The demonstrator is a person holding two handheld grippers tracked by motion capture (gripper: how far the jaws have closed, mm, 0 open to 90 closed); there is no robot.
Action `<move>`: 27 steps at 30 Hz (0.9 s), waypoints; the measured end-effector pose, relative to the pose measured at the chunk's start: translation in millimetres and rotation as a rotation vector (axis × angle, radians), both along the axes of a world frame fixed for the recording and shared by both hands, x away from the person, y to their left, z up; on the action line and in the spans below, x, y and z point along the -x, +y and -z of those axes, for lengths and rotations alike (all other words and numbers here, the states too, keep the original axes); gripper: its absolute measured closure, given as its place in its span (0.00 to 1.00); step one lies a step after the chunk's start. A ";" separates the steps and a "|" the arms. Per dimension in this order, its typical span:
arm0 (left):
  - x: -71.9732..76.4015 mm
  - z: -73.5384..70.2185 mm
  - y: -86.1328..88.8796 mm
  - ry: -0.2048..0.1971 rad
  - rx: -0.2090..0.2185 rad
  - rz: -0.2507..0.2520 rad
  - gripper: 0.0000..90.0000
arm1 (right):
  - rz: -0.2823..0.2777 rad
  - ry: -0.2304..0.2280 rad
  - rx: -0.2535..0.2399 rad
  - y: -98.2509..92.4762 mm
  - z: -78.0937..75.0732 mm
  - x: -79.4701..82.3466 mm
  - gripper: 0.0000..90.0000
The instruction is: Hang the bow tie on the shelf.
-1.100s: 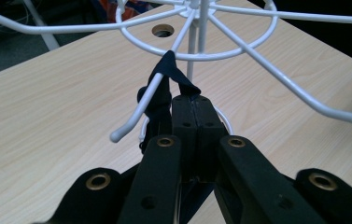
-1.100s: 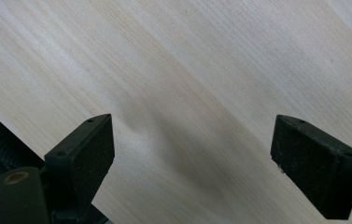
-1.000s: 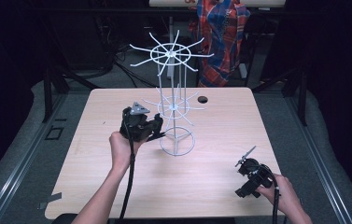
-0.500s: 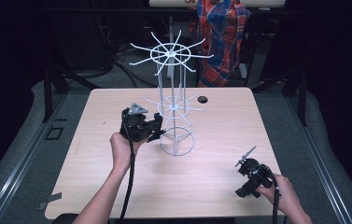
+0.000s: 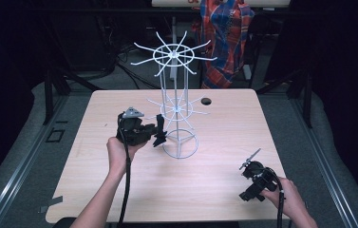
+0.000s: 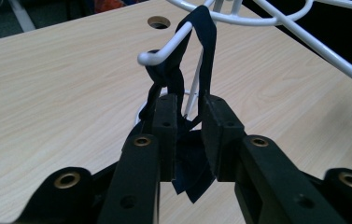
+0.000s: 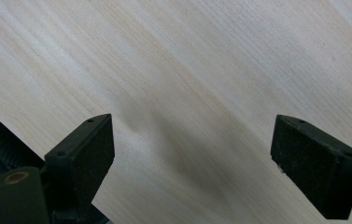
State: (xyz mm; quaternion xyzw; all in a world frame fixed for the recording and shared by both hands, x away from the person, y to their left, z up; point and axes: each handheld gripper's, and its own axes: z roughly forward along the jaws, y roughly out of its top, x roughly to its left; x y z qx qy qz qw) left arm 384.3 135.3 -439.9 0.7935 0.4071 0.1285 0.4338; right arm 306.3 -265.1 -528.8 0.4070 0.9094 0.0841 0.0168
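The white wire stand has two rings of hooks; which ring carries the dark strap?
The lower ring: the dark strap hangs over one of its hooks, at the left gripper. The upper ring is bare.

The right gripper [image 7: 192, 154] has its two black jaws standing wide apart, with nothing between them. Beyond and between the jaws lies the pale wood-grain tabletop [image 7: 201, 70], a soft shadow falling on it between the jaws.
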 end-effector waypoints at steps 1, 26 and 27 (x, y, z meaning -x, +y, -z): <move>0.5 0.1 1.0 -0.004 -0.001 -0.001 0.81 | 0.000 -0.001 0.000 0.1 0.0 0.0 0.15; 37.6 -8.3 41.2 0.080 -0.118 0.002 0.29 | -0.010 -0.007 0.006 -2.2 -4.2 -1.1 0.15; 39.3 -7.4 43.4 0.085 -0.127 0.004 0.28 | -0.010 -0.006 0.006 -2.2 -4.3 -1.1 0.15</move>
